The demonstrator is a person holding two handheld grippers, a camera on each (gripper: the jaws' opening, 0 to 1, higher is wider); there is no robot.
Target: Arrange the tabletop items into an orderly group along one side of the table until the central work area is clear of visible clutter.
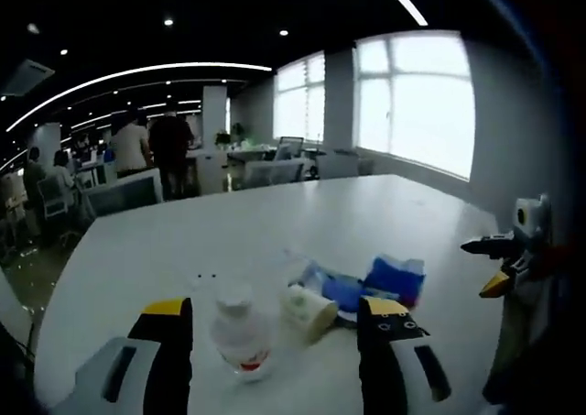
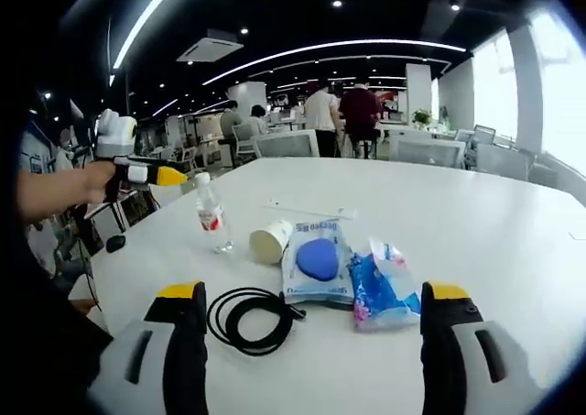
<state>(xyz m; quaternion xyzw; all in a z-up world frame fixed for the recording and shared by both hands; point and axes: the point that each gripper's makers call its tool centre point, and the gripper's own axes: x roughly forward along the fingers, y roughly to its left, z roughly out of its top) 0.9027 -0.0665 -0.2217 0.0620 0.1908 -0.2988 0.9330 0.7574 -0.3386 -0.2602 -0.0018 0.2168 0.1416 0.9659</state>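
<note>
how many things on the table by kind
water bottle: 1
paper cup, on its side: 1
blue packets: 2
coiled black cable: 1
thin white stick: 1
total: 6

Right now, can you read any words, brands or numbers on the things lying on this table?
No text can be read for certain.
Water bottle: red label, print too small to read.
Clear packet with blue sponge: a printed line along its bottom edge, too blurred to read.
Blue tissue pack: pink and white markings, unreadable.
Paper cup and black cable: no text visible.
</note>
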